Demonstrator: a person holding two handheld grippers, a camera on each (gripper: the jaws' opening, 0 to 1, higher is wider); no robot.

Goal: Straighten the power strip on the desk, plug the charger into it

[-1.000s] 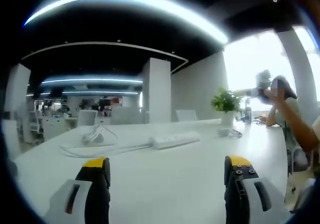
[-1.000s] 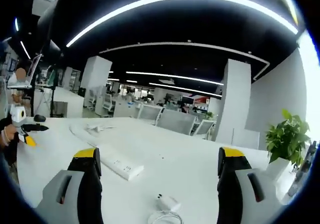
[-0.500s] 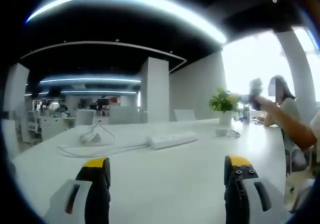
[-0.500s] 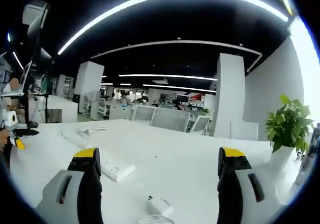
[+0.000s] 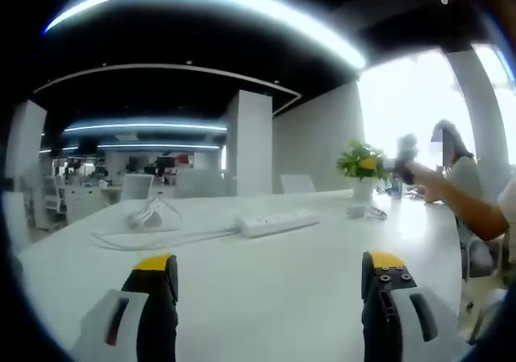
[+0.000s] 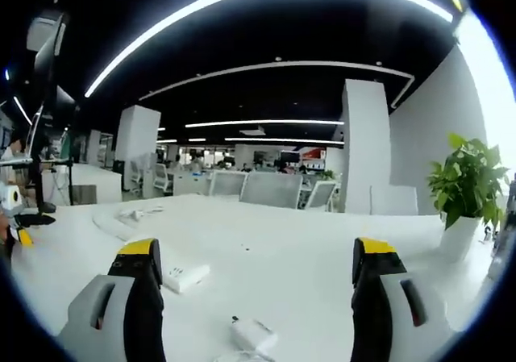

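A white power strip (image 5: 276, 222) lies mid-desk in the left gripper view, its white cord (image 5: 165, 239) trailing left to a loose coil (image 5: 149, 217). In the right gripper view the same power strip (image 6: 179, 271) pokes out beside the left jaw. A small white charger (image 6: 253, 332) with its cable lies low between the jaws. The charger (image 5: 360, 212) also rests near the plant pot in the left gripper view. My left gripper (image 5: 270, 285) is open over bare desk. My right gripper (image 6: 251, 277) is open too, above the charger; the right gripper (image 5: 393, 165) also hovers by the plant.
A potted green plant (image 6: 468, 186) stands at the desk's right end, with the same plant (image 5: 361, 167) behind the charger in the left gripper view. A person's forearm (image 5: 476, 211) reaches in from the right there. The other gripper (image 6: 18, 214) shows at the far left. Office chairs (image 6: 274, 189) line the desk's far side.
The right gripper view has swung and dropped, so the strip and charger sit lower and nearer its jaws. In the left gripper view the person's hand and gripper moved left, in front of the plant.
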